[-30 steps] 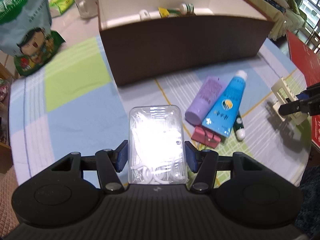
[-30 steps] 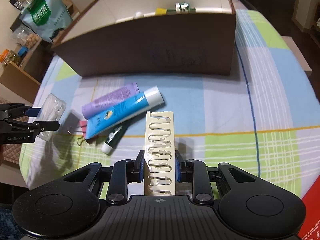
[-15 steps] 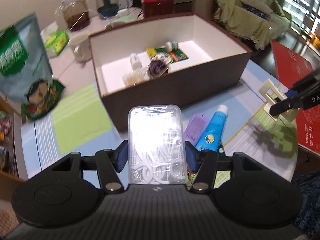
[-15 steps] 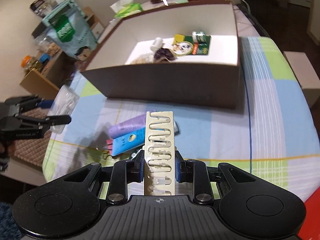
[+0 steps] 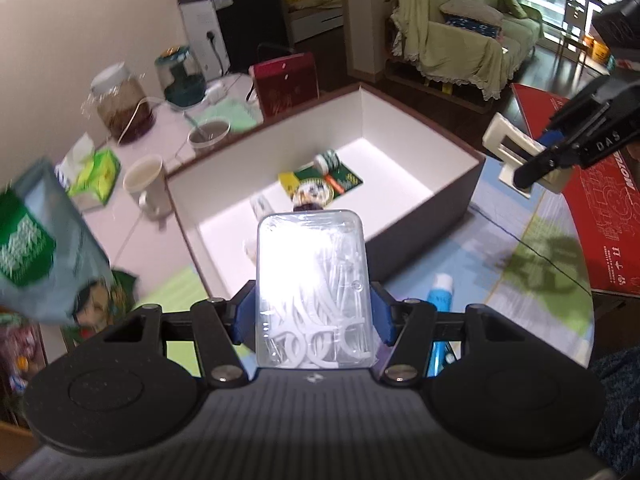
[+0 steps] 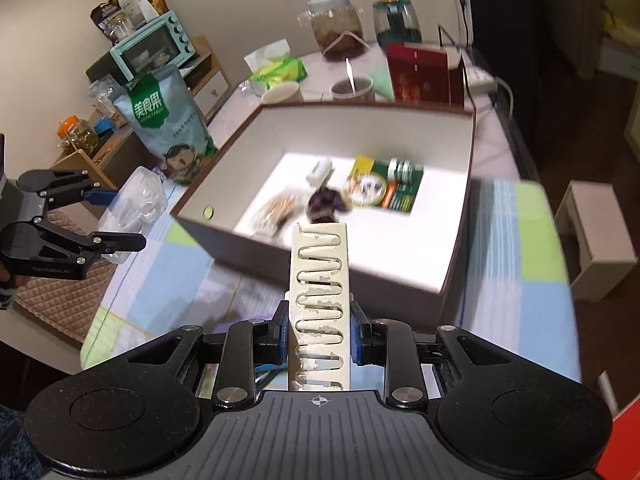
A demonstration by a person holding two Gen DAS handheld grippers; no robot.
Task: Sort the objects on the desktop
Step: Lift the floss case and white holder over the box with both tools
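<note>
My left gripper [image 5: 311, 312] is shut on a clear plastic case of floss picks [image 5: 312, 280], held in the air before the near wall of the brown box [image 5: 424, 224]. My right gripper [image 6: 319, 330] is shut on a cream slotted rack [image 6: 320, 276], raised above the box's near wall [image 6: 280, 268]. Inside the white-lined box lie a green packet [image 6: 384, 188], a small white bottle [image 6: 320, 170] and a dark bundle [image 6: 324, 204]. A blue tube [image 5: 440, 300] lies on the cloth below the left gripper. From the right wrist, the left gripper [image 6: 116, 220] shows at far left with the case [image 6: 136, 204].
Behind the box stand a mug [image 5: 146, 184], a glass jar [image 5: 120, 104], a teal jar [image 5: 182, 76], a tissue pack [image 5: 96, 172] and a red carton [image 5: 286, 80]. A green snack bag [image 6: 160, 124] stands left of the box. A large red box [image 5: 600, 208] lies at the right.
Both grippers have risen with their loads and tilted toward the box; the box's inside now shows in full, and the tubes on the cloth have dropped mostly out of view.
</note>
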